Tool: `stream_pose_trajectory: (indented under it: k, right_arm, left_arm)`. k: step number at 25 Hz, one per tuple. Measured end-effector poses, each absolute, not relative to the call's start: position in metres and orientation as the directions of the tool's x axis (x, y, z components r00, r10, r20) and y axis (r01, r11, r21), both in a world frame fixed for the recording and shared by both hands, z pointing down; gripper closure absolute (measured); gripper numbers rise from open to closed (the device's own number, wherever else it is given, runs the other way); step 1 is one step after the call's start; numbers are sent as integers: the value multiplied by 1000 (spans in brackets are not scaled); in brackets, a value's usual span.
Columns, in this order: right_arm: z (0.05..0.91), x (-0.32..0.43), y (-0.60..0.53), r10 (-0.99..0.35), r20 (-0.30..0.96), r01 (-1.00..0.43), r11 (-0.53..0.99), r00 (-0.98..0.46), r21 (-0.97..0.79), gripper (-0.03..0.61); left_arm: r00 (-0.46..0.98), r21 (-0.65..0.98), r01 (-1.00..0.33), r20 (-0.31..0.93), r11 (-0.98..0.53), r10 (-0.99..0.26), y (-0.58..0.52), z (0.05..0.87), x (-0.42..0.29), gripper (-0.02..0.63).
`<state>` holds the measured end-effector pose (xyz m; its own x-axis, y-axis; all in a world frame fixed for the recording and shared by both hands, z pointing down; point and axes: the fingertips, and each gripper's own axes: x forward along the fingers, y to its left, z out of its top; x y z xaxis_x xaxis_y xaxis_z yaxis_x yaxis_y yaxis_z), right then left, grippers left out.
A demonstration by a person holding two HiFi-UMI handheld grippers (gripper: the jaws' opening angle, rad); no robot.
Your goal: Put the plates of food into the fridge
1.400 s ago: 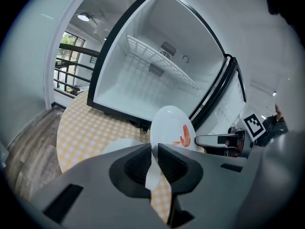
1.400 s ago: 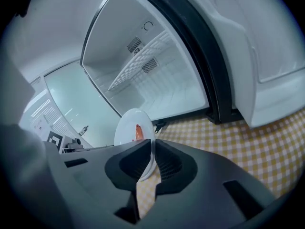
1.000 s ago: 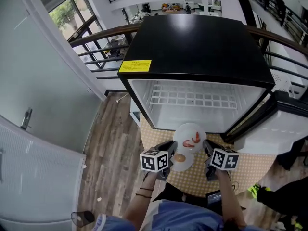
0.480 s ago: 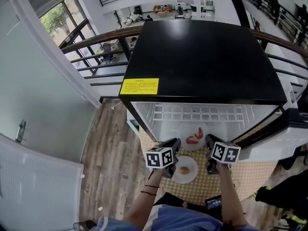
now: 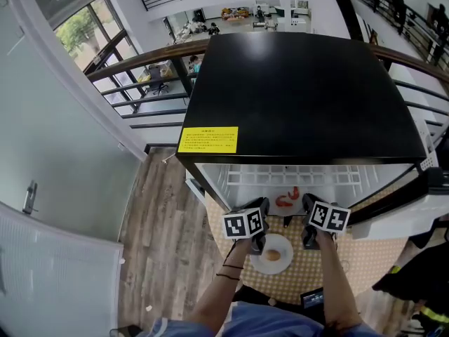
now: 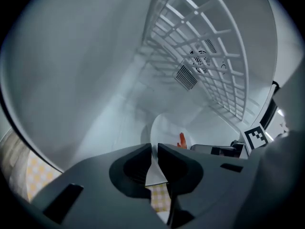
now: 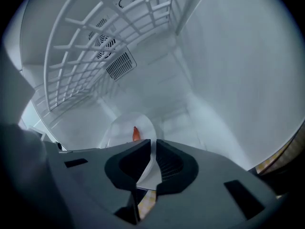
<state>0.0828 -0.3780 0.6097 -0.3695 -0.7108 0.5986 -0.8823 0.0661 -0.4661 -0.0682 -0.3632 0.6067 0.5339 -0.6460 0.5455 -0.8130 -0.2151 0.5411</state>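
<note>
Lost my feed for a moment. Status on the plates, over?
Left hand-held gripper and right hand-held gripper shut on shrimp plate rim. Plate inside fridge. Bun plate on checkered cloth. Nothing blocking.

The fridge (image 5: 302, 97) is black on top and white inside, and it stands open. The shrimp plate (image 7: 121, 128) is round and white with red shrimp (image 5: 284, 201) on it. It sits flat just inside the fridge, under the wire shelf (image 6: 209, 66). The left gripper (image 6: 153, 149) pinches one edge and the right gripper (image 7: 152, 147) the other. The bun plate (image 5: 284, 246) lies low, just in front of the fridge.
</note>
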Motion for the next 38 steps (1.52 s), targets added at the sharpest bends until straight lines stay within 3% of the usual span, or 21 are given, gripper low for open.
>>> stream_pose_trajectory:
  k: [16,21,29,38]
  right_arm:
    - [617,85,-392,-717,618,-921,83,-321,-382,535]
    - [615,84,-391,-711,626,-929,105,-320,-356,528]
    - [591,89,-373,-761,571,-938,138,-307,-319,508]
    - [543,68,-308,-740,502,-894,339,-446,-294,520]
  left_arm:
    - [482,408,-873,641,-267,-597,-387,620,-63,551]
    - [422,301,-906,682,-297,-597,-390,620,-66,460]
    - [437,255,-898,618,-359,-654,-367,590,-56,443]
    - [518,300,-855,496,-422,-697,-301,540,-49,445]
